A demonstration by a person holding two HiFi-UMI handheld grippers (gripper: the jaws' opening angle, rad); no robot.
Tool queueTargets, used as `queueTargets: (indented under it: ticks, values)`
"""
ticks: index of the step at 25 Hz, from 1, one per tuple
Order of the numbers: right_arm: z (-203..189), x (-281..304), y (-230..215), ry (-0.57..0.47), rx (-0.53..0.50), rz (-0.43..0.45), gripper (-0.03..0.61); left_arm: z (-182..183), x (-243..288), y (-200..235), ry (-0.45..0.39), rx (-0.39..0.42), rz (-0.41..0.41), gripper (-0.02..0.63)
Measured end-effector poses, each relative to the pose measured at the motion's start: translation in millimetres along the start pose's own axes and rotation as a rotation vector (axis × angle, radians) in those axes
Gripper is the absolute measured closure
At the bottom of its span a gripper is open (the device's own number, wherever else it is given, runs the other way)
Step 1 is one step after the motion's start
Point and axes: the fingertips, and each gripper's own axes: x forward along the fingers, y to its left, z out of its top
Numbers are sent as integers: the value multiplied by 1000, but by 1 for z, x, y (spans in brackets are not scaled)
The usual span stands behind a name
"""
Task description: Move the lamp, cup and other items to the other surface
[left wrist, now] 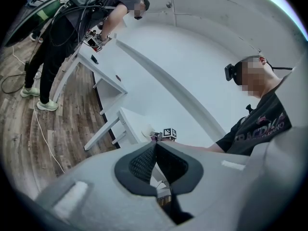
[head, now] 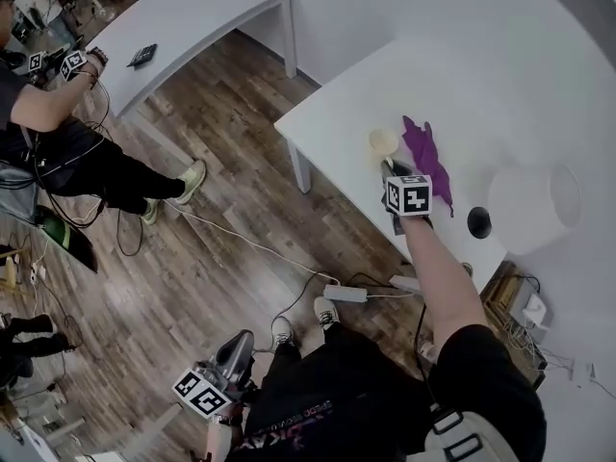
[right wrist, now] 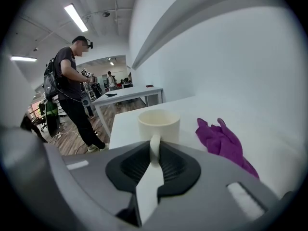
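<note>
A cream cup [head: 383, 142] stands near the front edge of the white table [head: 337, 94], beside a crumpled purple cloth [head: 428, 157]. My right gripper [head: 389, 168] reaches down to the cup from the near side. In the right gripper view the cup [right wrist: 159, 124] sits upright with its handle pinched between the pads of my right gripper [right wrist: 154, 148]; the purple cloth [right wrist: 224, 141] lies to its right. A lamp with a white shade [head: 532, 208] and a black base [head: 478, 221] stands further right. My left gripper [head: 236, 349] hangs low over the floor, jaws together and holding nothing.
A second white table [head: 192, 17] stands at the far left with a dark flat item [head: 142, 55] on it. Another person [head: 58, 133] with grippers stands beside it. A power strip [head: 345, 294] and cables lie on the wooden floor between the tables.
</note>
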Motion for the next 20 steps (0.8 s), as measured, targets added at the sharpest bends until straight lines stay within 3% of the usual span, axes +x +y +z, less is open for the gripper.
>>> queueTargets:
  ticks: [7, 20]
  values:
    - [-11, -23, 11, -57, -47, 7, 531, -6, 3, -6, 28, 15, -25, 618]
    - [-6, -89, 30, -167, -16, -4, 531, -8, 2, -14, 91, 37, -125, 618]
